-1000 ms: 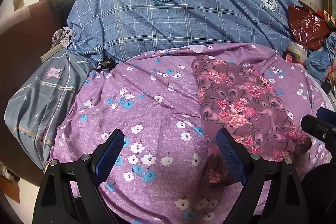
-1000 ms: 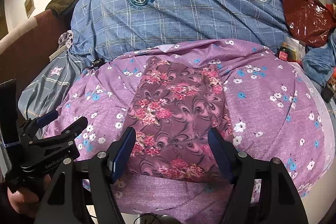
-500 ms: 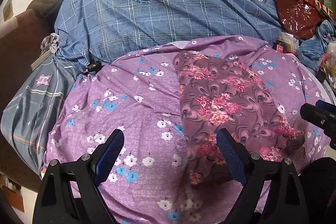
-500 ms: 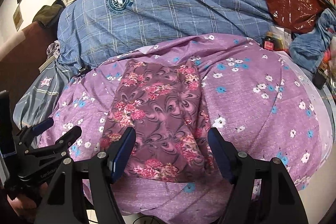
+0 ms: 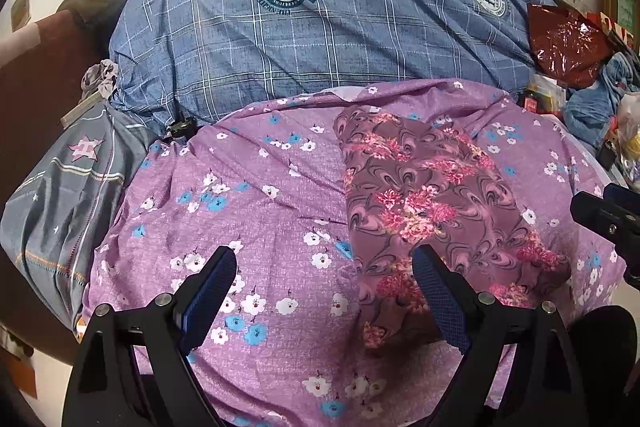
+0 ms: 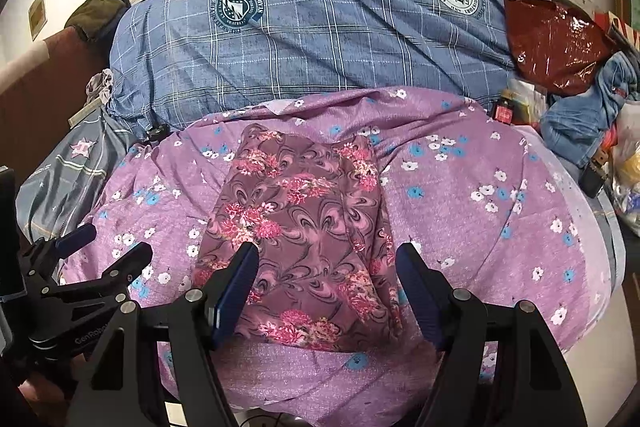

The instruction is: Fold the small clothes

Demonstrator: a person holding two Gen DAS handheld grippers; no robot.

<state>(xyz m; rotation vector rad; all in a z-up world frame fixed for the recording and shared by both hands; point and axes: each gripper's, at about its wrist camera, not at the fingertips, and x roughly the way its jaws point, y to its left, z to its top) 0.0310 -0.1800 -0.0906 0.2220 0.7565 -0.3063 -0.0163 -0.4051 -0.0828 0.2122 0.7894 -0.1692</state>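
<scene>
Folded maroon floral garment, lying flat near the centre of a purple flowered sheet; in the left wrist view the same garment at about 3 o'clock of centre on the sheet. Right gripper poised above the garment's near edge, jaws wide apart, nothing between the pads, no contact visible. Left gripper at 9 o'clock of the garment, jaws likewise spread, over bare sheet, right finger overlapping the garment's near left corner in view; contact not discernible. Beyond the sheet at 12 o'clock, a blue checked duvet with round crests. At 2 o'clock, a dark red plastic bag and blue denim clothing. At 9 o'clock, a grey pillow with a star emblem.
</scene>
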